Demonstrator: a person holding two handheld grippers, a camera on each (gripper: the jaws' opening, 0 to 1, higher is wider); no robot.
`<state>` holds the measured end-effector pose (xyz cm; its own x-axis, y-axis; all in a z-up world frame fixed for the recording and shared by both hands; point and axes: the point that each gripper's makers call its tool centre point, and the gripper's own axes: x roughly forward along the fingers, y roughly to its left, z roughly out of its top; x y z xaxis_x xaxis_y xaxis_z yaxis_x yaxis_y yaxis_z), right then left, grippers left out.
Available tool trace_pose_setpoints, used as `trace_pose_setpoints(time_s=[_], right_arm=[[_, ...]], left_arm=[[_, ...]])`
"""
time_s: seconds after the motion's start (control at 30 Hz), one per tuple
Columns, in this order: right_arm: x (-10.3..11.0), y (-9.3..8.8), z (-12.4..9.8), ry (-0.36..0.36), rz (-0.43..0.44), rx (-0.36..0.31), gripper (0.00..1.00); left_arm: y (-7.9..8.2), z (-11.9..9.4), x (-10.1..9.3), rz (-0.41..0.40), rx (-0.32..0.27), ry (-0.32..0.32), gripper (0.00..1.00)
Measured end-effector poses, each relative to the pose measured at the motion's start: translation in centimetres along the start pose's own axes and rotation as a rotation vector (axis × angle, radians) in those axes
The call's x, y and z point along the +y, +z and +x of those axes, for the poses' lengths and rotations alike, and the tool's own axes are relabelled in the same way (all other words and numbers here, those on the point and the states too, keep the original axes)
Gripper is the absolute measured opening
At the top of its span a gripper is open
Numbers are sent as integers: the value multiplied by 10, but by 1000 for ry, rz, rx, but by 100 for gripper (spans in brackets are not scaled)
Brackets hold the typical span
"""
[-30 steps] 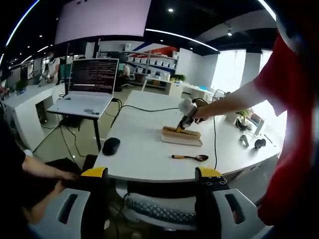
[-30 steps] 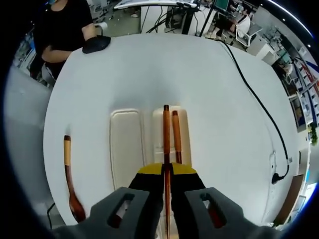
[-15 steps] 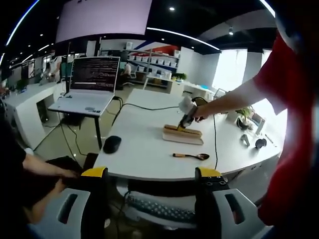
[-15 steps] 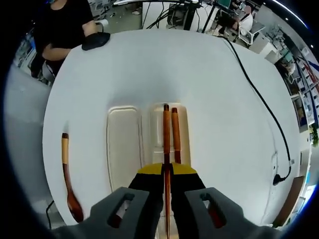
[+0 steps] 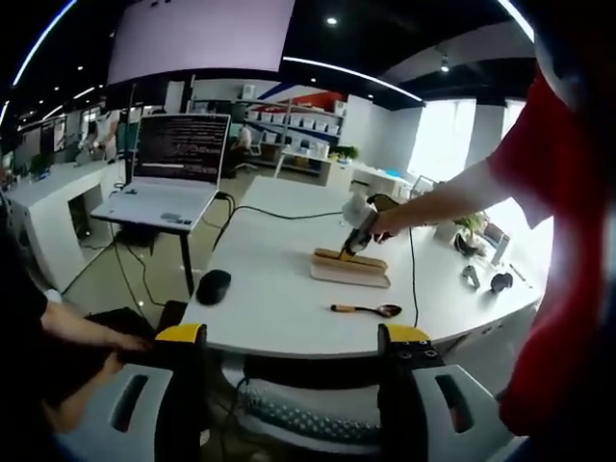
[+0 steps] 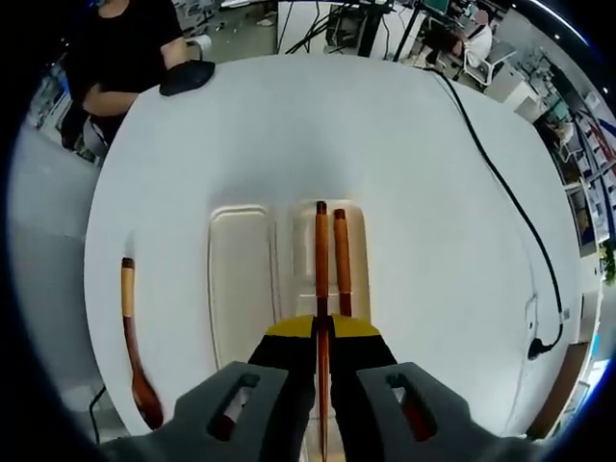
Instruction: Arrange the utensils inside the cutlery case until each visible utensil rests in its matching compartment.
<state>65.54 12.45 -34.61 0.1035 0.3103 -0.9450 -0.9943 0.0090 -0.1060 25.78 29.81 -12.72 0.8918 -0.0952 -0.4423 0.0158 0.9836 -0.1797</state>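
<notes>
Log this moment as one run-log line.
right gripper: shut on chopstick over case | second chopstick: in case | spoon: on table | left gripper: open

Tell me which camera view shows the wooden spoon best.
The right gripper view: the wooden spoon lies large on the table, left of the cutlery case. The left gripper view shows it small and distant.

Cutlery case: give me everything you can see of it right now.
The cutlery case is a cream, smooth-looking tray lying flat on the white table, with two long rounded compartments side by side. The left compartment holds nothing. One wooden chopstick lies in the right one, and the right gripper holds a second chopstick over it. The left gripper view shows the case low and flat.
</notes>
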Motion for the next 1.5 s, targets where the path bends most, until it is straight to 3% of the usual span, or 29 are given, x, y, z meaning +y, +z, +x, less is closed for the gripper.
trace_pose_setpoints(time_s=[0.13,0.27,0.37,0.43,0.53,1.33,1.5], right_arm=[[1,-1,2,2,-20,13,1],[-2,-1,4,3,-13,11,1],[0,-1,1,-7,-13,10,1],[1,0,0,-7,-9,10,1],[0,-2,3,-2,-10,12,1],[5,0,-5,-1,-9,18,1],[-4,2,1,-1,-18,22,1]], left_arm=[[-1,3,-7,-46,-17,-38,79],[1,3,-8,-32,-20,-41,79],[6,1,-8,-41,-52,-50,80],[15,-2,-8,-45,-104,-60,80],[19,-4,-7,-49,-121,-71,87],[11,-8,-4,-36,-110,-69,91],[9,-7,-6,-50,-101,-67,92]])
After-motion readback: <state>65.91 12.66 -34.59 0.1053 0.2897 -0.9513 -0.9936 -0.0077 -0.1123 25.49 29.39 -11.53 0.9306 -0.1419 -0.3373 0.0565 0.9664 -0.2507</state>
